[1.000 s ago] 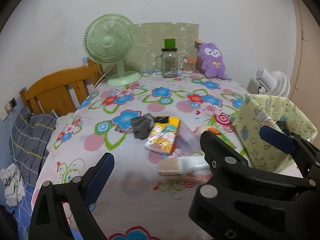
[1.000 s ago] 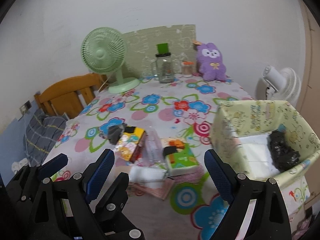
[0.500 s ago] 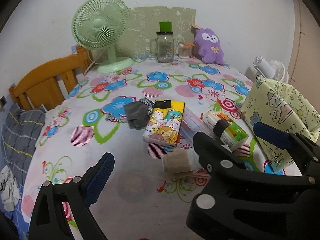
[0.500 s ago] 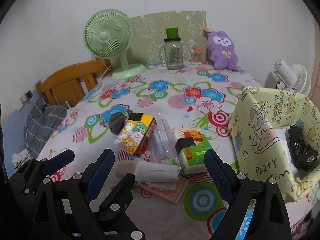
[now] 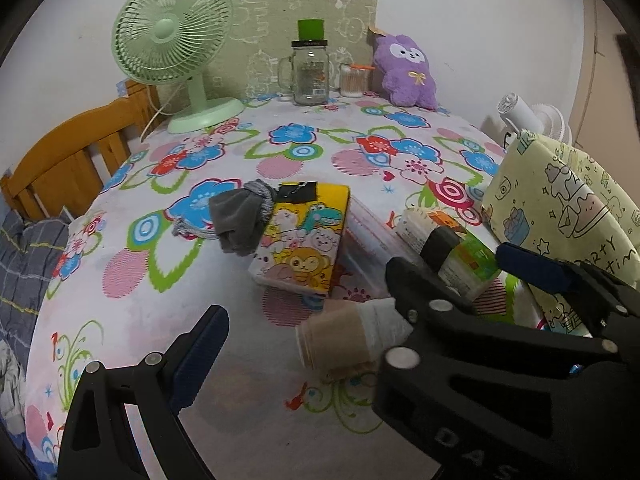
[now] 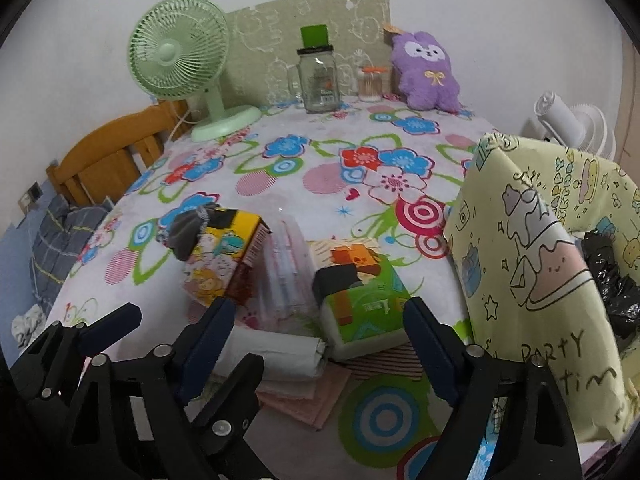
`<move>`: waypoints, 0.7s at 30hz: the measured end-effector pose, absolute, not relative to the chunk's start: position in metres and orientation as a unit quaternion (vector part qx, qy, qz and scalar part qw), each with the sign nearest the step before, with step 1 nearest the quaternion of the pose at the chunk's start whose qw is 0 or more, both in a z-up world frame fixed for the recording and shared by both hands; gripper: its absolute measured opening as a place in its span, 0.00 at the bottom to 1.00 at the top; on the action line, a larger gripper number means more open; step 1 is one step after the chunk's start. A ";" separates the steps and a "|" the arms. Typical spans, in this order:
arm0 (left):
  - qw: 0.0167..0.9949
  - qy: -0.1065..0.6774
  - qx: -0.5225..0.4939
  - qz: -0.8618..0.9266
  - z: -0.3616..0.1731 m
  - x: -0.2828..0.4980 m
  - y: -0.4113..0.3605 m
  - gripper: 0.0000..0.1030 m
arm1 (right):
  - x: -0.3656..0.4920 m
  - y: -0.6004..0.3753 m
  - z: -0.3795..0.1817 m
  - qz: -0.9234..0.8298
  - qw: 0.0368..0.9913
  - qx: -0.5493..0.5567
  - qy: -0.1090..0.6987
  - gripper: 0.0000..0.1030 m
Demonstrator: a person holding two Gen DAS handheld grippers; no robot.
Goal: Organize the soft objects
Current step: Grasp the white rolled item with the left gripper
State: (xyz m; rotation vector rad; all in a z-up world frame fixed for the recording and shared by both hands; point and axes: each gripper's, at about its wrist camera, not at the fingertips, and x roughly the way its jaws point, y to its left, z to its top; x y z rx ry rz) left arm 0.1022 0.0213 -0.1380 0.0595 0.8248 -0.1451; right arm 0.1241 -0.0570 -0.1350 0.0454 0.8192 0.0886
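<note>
Black right gripper [image 6: 316, 330] fingers wide, just closing — half-hiding white roll [image 6: 280, 354], left fingers unclear.

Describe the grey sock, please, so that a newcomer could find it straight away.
Start at the flowered tablecloth and find the yellow cartoon-animal pack near its middle. The grey sock lies crumpled over that pack's far left corner, the only plain dark-grey cloth among brightly printed packets.

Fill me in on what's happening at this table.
A person holds two grippers over a pile of soft things on the floral tablecloth. The right gripper has just been closing, jaws still wide, straddling a rolled white cloth and a green tissue pack without pressing on either. The left gripper is open beside it, holding nothing. The yellow fabric bin at right already contains something black.
</note>
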 end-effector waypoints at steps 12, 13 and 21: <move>0.906 0.413 0.014 -0.093 -0.147 0.106 0.011 0.68 | 0.130 -0.063 -0.144 0.035 0.913 0.013 0.405 0.52; 0.905 0.413 0.014 -0.100 -0.147 0.105 0.009 0.60 | 0.129 -0.063 -0.144 0.034 0.913 0.013 0.406 0.51; 0.907 0.411 0.037 -0.090 -0.143 0.095 -0.002 0.27 | 0.122 -0.069 -0.143 0.050 0.913 0.025 0.405 0.49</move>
